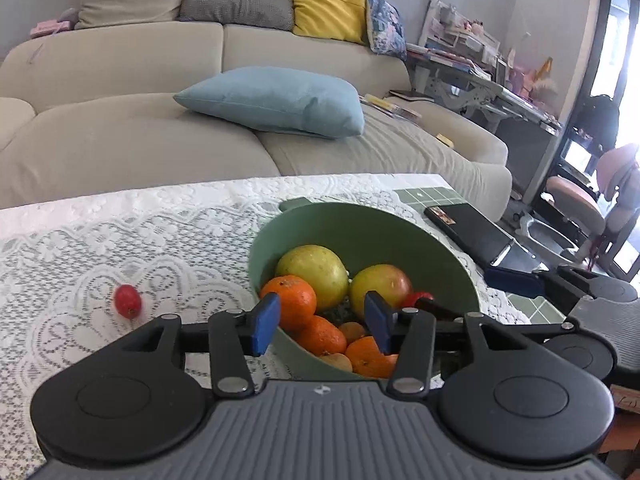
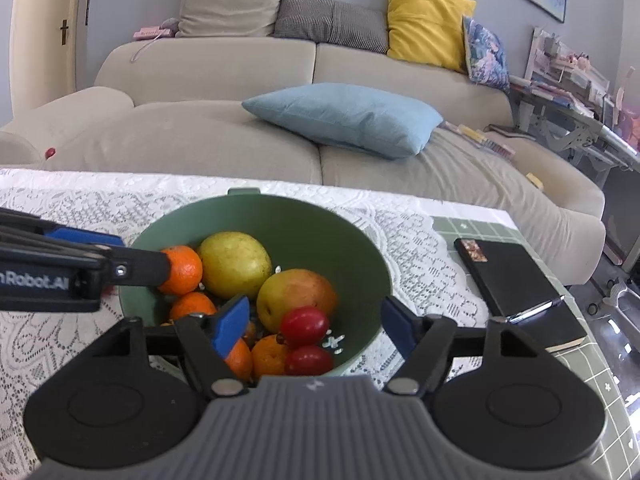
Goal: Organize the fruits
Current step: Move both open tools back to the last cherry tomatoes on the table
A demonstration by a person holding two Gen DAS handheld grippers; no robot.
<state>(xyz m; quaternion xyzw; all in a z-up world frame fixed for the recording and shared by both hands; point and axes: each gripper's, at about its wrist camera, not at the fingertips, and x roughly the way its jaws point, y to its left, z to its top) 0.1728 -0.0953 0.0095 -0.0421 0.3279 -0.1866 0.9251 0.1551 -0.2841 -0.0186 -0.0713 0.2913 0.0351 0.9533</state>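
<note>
Here, both grippers' blue pads are standing apart, gripping nothing: left gripper, right gripper. A smooth round green bowl is holding glossy fruit on lacy white cloth.

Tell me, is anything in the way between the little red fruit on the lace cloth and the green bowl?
Nothing visible blocks it. The little red fruit lies alone on the lace cloth, left of the green bowl, with only bare cloth between. The left gripper hovers open at the bowl's near rim, not beside the fruit.

Green bowl of fruit on lace-covered tabletop.
Right gripper parted above two red fruits, gripping nothing; left gripper reaching in from nine o'clock; black notebook at three o'clock.
</note>
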